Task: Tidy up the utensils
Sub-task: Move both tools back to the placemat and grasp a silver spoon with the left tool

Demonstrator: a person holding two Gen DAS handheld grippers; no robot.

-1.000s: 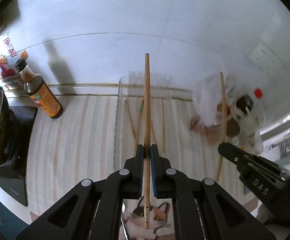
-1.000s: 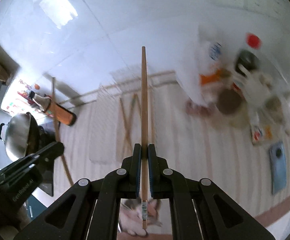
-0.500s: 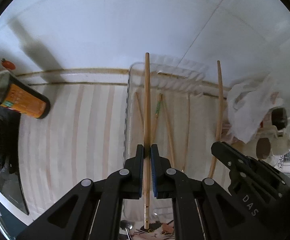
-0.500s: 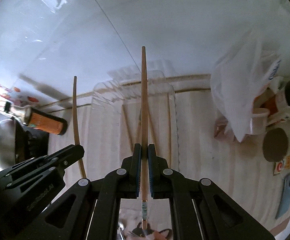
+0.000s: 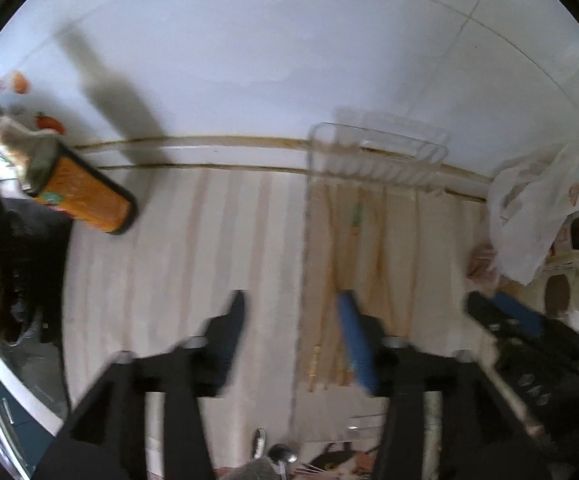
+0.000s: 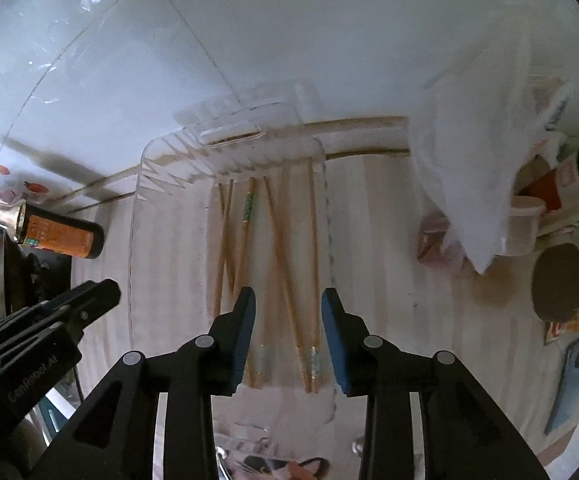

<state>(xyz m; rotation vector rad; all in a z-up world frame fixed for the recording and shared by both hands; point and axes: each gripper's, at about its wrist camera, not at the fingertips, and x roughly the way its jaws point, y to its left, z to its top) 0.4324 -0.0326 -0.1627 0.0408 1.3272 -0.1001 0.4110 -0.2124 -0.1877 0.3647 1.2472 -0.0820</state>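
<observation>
Right wrist view shows the right gripper [image 6: 288,304] and left gripper [image 5: 291,302] with fingers just parted, gripping nothing, above chopsticks [image 6: 277,240] lying in the clear tray [image 6: 135,216] toward twelve o'clock on the table [image 6: 389,260]

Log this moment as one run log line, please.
left gripper: jaws just opened, empty | right gripper: jaws just opened, empty | chopsticks: lying in clear tray
</observation>
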